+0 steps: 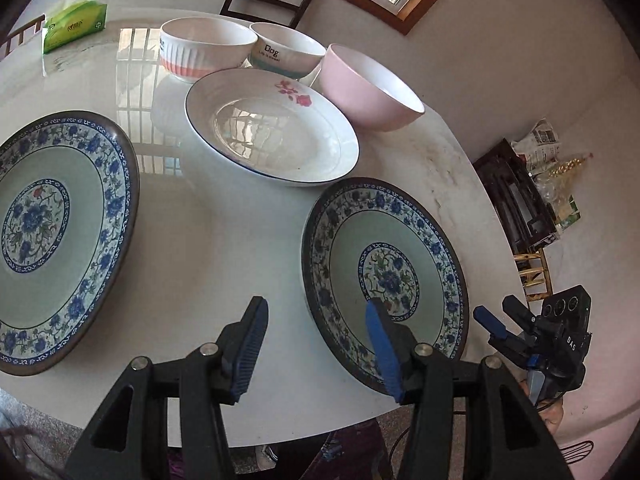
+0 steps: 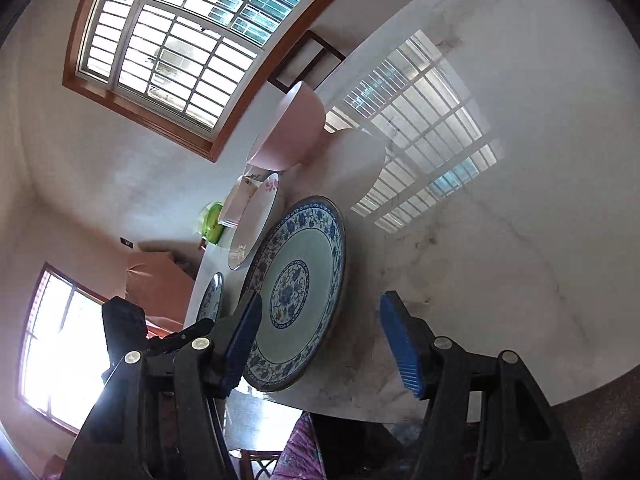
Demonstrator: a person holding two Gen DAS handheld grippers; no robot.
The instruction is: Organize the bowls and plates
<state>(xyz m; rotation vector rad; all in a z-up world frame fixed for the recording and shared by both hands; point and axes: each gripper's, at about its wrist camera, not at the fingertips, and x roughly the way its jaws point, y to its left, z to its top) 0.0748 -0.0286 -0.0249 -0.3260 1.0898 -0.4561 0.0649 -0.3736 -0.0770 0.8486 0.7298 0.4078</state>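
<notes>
- The glossy white marble tabletop [image 1: 208, 240] carries everything, and the white deep plate with a thin blue rim and a pink flower [image 1: 272, 126] sits mid-table as our landmark.
- Behind that white plate stand three bowls in a row: a white ribbed bowl with an orange band [image 1: 202, 48], a white bowl lettered "Dog" [image 1: 286, 52], and a plain pink bowl [image 1: 370, 88] close by the plate's right edge.
- In front of it, to the left, lies a large blue-and-white floral plate with a pale green centre [image 1: 56, 236]; to the right, its matching floral plate [image 1: 384, 276].
- Left claw [image 1: 316, 340] is spread wide, empty, its right finger over the matching plate's near rim.
- Right claw [image 2: 324, 340] is spread too, holding nothing, beside that same plate.
- A green tissue pack [image 1: 74, 22] sits far behind and left of the white plate.
</notes>
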